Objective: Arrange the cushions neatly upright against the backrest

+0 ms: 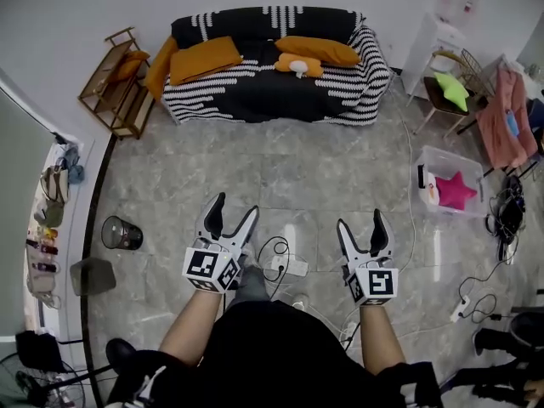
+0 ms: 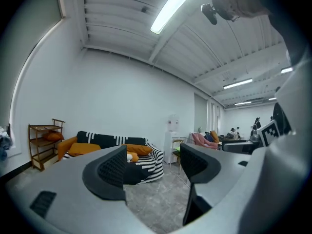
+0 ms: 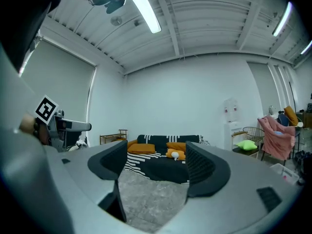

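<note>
Close in, holding the left hand-held gripper (image 1: 236,206) and the right hand-held gripper (image 1: 360,221) side by side, low over the grey stone-patterned floor (image 1: 340,168), both pointing ahead. Spread wide on both, with only floor and the far-off sofa showing between either pair of jaws.

Further out, looking across bare floor to the black-and-white striped fabric sofa (image 1: 280,96), well apart from both grippers and straight ahead, a shade toward the left one.

Lying flat on the left of the seat, a large rectangular orange cushion (image 1: 204,58), long axis along the sofa's length, short of the backrest (image 1: 246,24). Propped aslant at the sofa's left end, a second orange cushion (image 1: 159,66). Resting at the foot of the backrest on the right, a long orange cushion (image 1: 316,49), lengthwise along it and seemingly slumped rather than upright. Just in front of that, a small orange plush with a white spot (image 1: 299,65).

Judging by the lie, left pair for the left gripper, right pair for the right, neither within reach. Probably calls for walking up first, then taking each cushion by a long edge to stand it up.
</note>
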